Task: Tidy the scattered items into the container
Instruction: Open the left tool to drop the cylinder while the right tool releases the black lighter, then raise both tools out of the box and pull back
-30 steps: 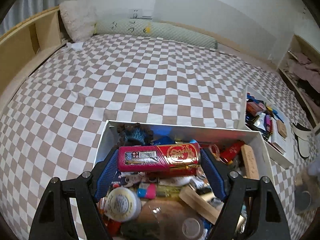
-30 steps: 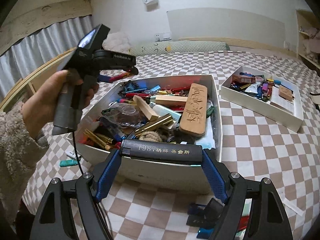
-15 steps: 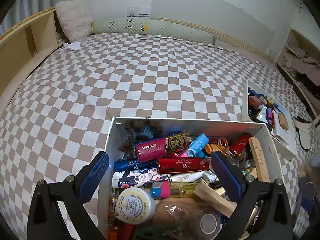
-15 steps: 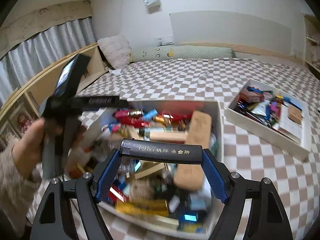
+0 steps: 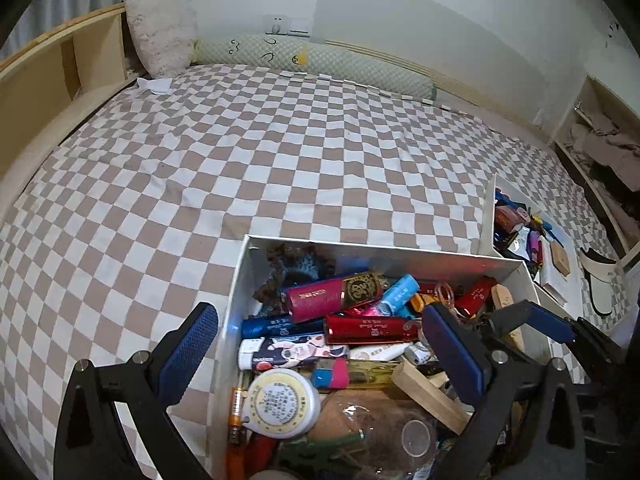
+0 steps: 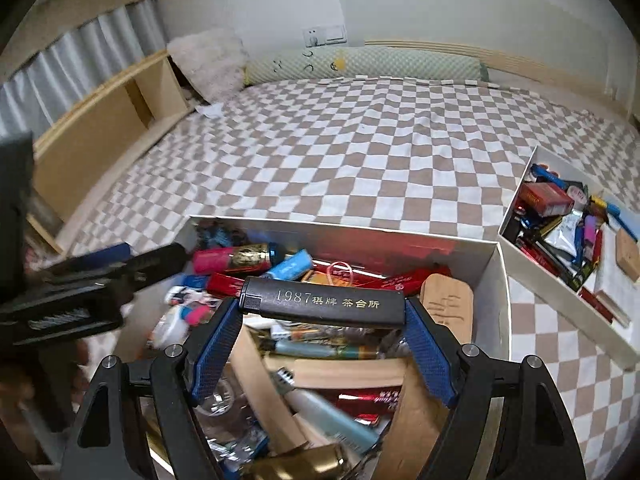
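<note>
A white box [image 5: 240, 264] full of small items sits on the checked bed; it also shows in the right wrist view [image 6: 502, 276]. My left gripper [image 5: 320, 354] is open and empty above the box's left side. The red and gold lighter [image 5: 334, 296] it held lies in the box near the back. My right gripper [image 6: 324, 344] is shut on a black lighter [image 6: 324, 302] with white print and holds it over the middle of the box. The left gripper also shows at the left in the right wrist view [image 6: 80, 280].
A second white tray [image 6: 516, 196] with several items stands to the right of the box, seen too in the left wrist view [image 5: 488, 216]. A wooden shelf [image 5: 48, 72] runs along the bed's left. Pillows [image 5: 160, 36] lie at the head. A white visor [image 5: 600, 284] lies far right.
My left gripper opened and let the red and gold lighter drop into the box. My right gripper carried the black lighter from in front of the box to above it.
</note>
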Demonstrator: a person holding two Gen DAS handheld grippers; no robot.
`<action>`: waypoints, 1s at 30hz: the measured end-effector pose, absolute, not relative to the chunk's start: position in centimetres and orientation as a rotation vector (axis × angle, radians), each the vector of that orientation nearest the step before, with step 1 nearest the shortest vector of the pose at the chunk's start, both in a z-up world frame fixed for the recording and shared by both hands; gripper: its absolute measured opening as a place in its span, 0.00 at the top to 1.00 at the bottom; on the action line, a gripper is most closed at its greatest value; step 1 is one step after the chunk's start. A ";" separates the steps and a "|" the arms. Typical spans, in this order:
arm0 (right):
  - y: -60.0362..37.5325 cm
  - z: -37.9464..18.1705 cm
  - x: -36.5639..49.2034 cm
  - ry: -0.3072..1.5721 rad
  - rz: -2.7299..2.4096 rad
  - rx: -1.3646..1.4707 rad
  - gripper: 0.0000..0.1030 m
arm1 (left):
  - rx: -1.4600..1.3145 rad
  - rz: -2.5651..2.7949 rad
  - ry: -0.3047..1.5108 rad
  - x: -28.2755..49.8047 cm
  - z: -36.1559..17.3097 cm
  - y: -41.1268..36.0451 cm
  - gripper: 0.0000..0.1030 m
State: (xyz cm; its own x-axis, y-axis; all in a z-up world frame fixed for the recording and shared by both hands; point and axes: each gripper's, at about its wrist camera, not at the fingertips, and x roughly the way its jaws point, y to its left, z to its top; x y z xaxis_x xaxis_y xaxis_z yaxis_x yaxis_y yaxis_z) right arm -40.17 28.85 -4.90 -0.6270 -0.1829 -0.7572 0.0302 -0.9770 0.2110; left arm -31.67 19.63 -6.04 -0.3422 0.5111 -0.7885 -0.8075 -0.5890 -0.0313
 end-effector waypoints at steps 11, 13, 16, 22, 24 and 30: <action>29.5 -4.4 -39.3 -0.256 -2.828 1.200 0.00 | -0.991 2.016 0.501 -31.6 -6.0 18.6 0.00; 29.5 -3.7 -38.8 -0.256 -2.832 1.190 0.00 | -0.988 2.011 0.499 -31.4 -5.8 18.4 0.00; 29.3 -3.1 -38.1 -0.250 -2.835 1.189 0.00 | -0.975 2.005 0.513 -30.8 -5.4 18.0 0.00; 29.7 -1.9 -36.1 -0.269 -2.850 1.178 0.00 | -0.926 2.002 0.542 -29.1 -4.2 16.6 0.00; 29.7 -1.5 -35.4 -0.274 -2.859 1.167 0.00 | -0.913 1.999 0.538 -28.6 -3.8 16.0 0.00; 29.5 0.3 -32.5 -0.244 -2.904 1.120 0.00 | -0.865 1.992 0.533 -26.6 -2.5 13.8 0.00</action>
State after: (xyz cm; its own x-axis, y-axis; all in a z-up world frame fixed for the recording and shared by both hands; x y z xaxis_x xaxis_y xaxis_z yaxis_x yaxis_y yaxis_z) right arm -32.55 29.45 0.32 -0.7422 -0.0743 -0.6660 -0.0378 -0.9876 0.1522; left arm -26.65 13.78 -2.52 -0.3754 0.5516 -0.7449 -0.8500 -0.5253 0.0394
